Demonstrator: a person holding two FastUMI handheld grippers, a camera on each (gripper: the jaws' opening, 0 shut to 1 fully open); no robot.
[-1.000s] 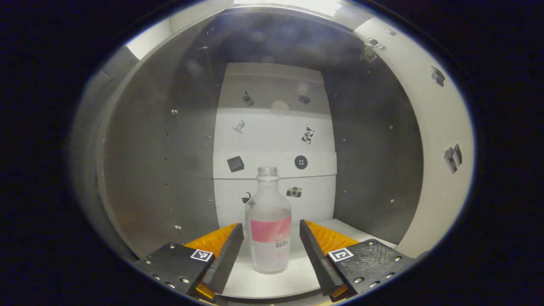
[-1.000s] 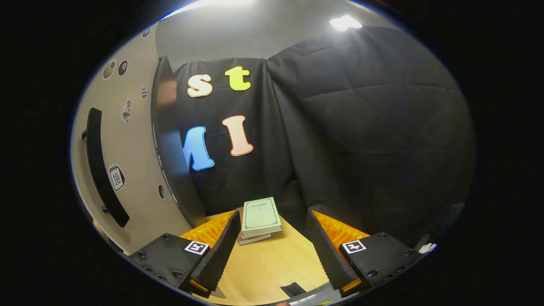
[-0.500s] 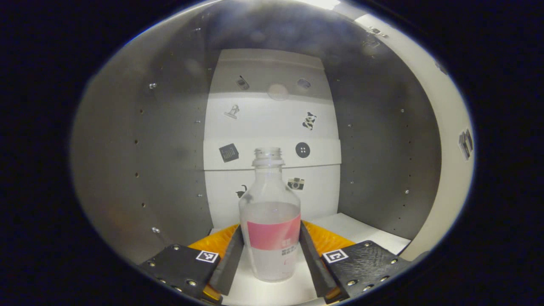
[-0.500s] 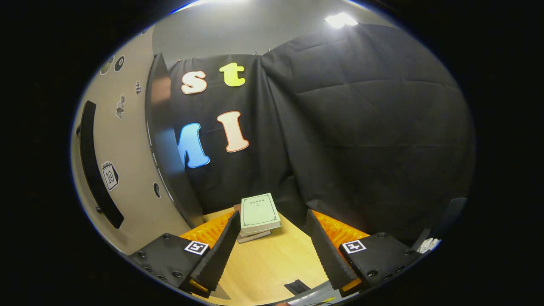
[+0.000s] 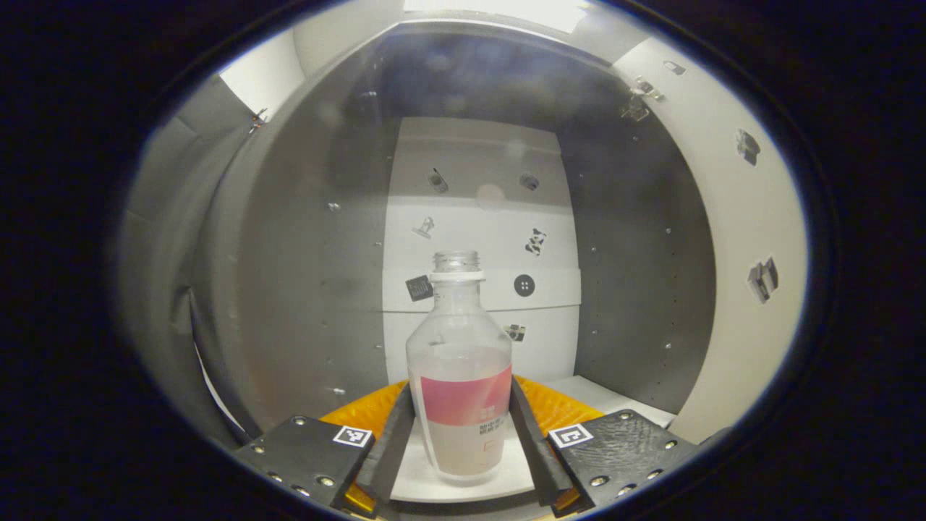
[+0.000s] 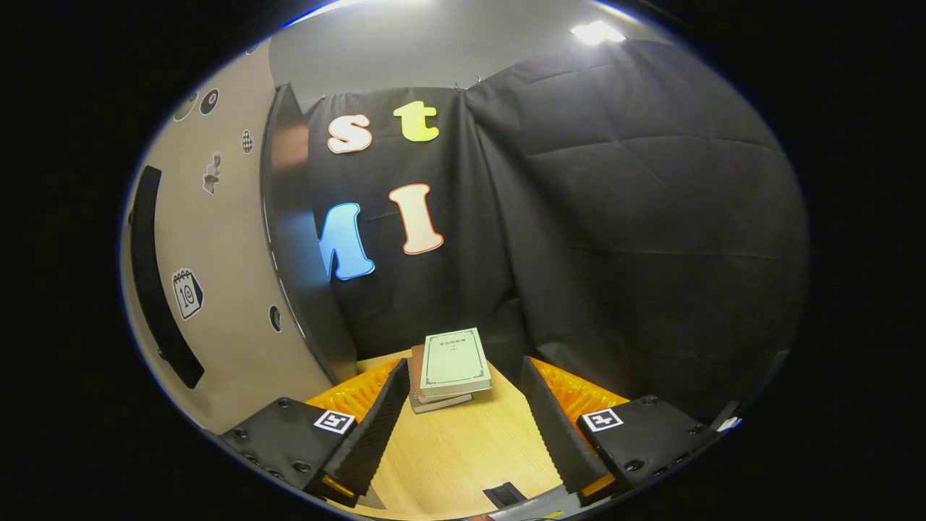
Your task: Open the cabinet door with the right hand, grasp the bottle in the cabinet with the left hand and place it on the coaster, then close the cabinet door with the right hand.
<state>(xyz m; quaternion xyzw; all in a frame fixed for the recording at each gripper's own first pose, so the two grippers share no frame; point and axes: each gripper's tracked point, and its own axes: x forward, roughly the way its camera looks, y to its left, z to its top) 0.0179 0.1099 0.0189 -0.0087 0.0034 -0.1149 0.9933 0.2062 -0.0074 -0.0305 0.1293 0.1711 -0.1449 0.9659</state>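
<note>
In the left gripper view my left gripper (image 5: 461, 434) is clamped on the bottle (image 5: 461, 376), one finger pressing each side of its lower body across the pink label band (image 5: 466, 400). The small print under that band is too fine for me to read. The bottle is clear, uncapped and upright, with pale liquid up to about its shoulder, and its base is at the front edge of the white shelf (image 5: 579, 391) inside the cabinet (image 5: 311, 275). Behind it the white back panel (image 5: 481, 239) carries small black stickers, among them a button and a camera. In the right gripper view my right gripper (image 6: 463, 427) is spread wide with nothing between its fingers, over a wooden tabletop (image 6: 463, 452). Beyond it lies a small stack of books (image 6: 450, 367); the title on the top pale green cover is illegible. At left stands the open cabinet door (image 6: 224, 289) with its dark handle (image 6: 155, 282) and a calendar sticker (image 6: 187, 293) whose number I cannot make out.
</note>
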